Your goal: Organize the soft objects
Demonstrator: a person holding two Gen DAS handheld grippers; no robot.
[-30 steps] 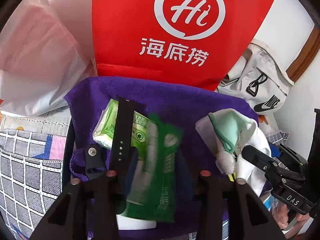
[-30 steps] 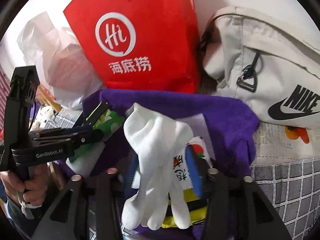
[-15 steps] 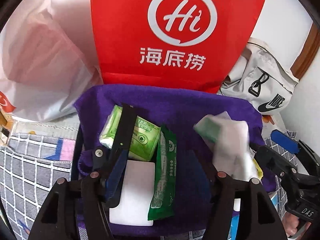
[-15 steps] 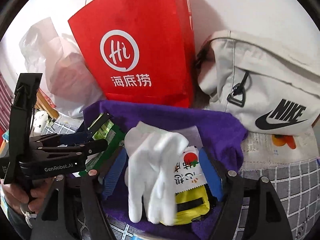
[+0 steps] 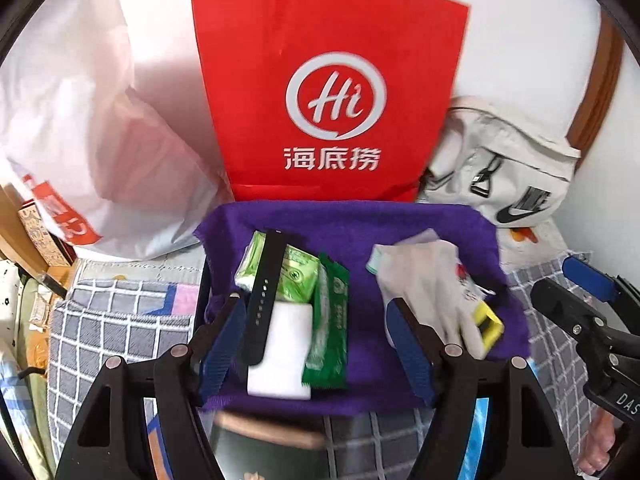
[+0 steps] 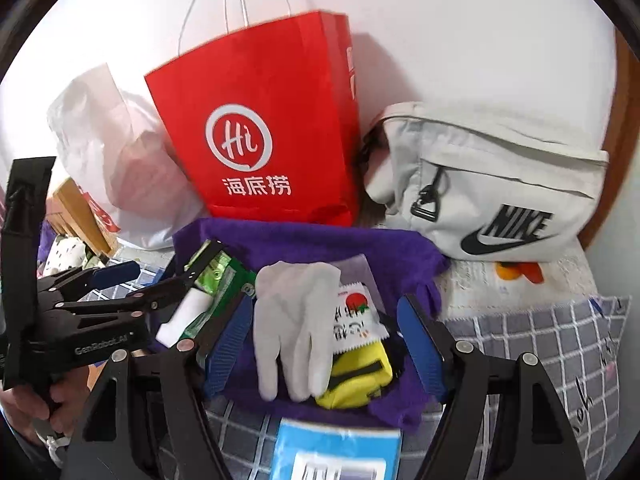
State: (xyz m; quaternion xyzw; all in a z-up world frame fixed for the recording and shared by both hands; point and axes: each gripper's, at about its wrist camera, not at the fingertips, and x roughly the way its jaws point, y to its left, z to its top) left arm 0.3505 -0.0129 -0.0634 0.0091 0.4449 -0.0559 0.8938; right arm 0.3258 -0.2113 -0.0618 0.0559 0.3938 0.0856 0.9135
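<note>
Your left claw (image 5: 316, 340) stands wide, holding nothing, its blue pads apart above the near left part of the purple towel (image 5: 360, 228). Between and just past its pads lie a white block (image 5: 282, 356), a dark green sachet (image 5: 328, 336) beside it on the right, a light green tissue pack (image 5: 296, 276) beyond both, and a black strap (image 5: 264, 300) laid across the tissue pack and the block's left edge. None of these touches the pads as far as the left wrist view shows. Your right claw (image 6: 324, 344) is also wide and empty; the white glove (image 6: 296, 320) lies flat on the towel between its pads, fingers pointing toward you, apart from both pads. Just right of the glove, partly under it, sits a white snack packet (image 6: 356, 316) with a red print, and nearer you a yellow pouch (image 6: 360, 376) with a black zip, touching the glove's fingertips. The towel is spread on a grey checked bed cover (image 6: 540, 328). A blue-and-white packet (image 6: 340, 456) lies on the cover at the towel's near edge, blurred. Behind the towel a red paper bag (image 6: 260, 120) stands upright against the wall, a white plastic bag (image 5: 100, 140) to its left and a pale Nike bag (image 6: 500, 184) to its right. In the right wrist view, the left claw's black body reaches in over the green packs.
</note>
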